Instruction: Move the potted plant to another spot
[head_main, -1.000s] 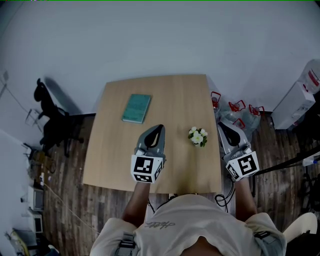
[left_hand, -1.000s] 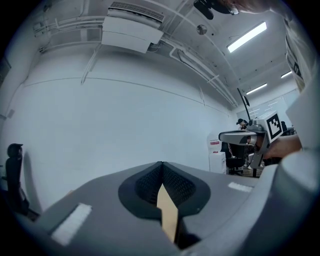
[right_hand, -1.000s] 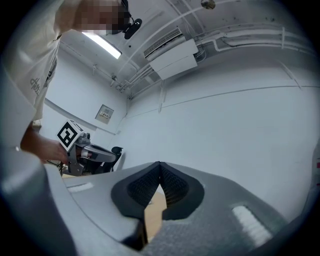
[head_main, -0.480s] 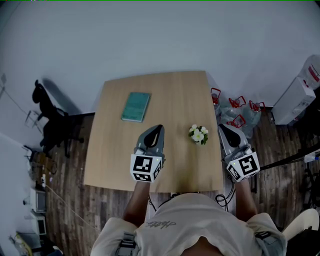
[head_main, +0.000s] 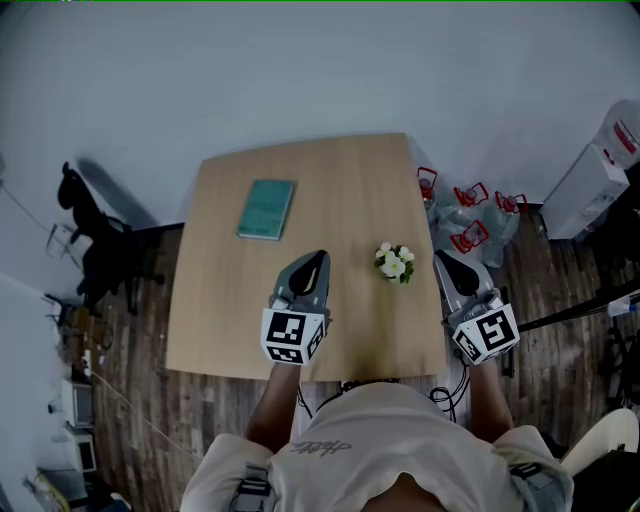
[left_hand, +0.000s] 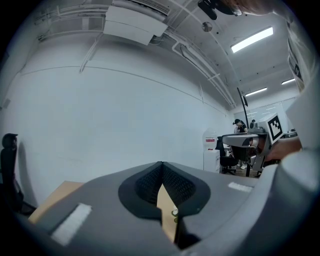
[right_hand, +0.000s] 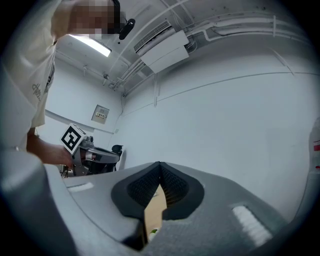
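Left tongs (head_main: 318, 258) pinched shut and empty, over the near half of the table (head_main: 220, 330); right tongs (head_main: 446, 260) (also closed, gripping nothing) by its right edge. The potted plant (head_main: 395, 263) stands between them, nearer the right pair, untouched. Farther back lies a teal book (head_main: 266, 209)

table (head_main: 220, 330): wooden | book (head_main: 266, 209): teal (lying flat) | chair (head_main: 100, 255): black, left | jugs (head_main: 470, 225): floor, right

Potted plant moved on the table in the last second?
No. The potted plant keeps its spot by the table's right edge, same offset from the teal book.
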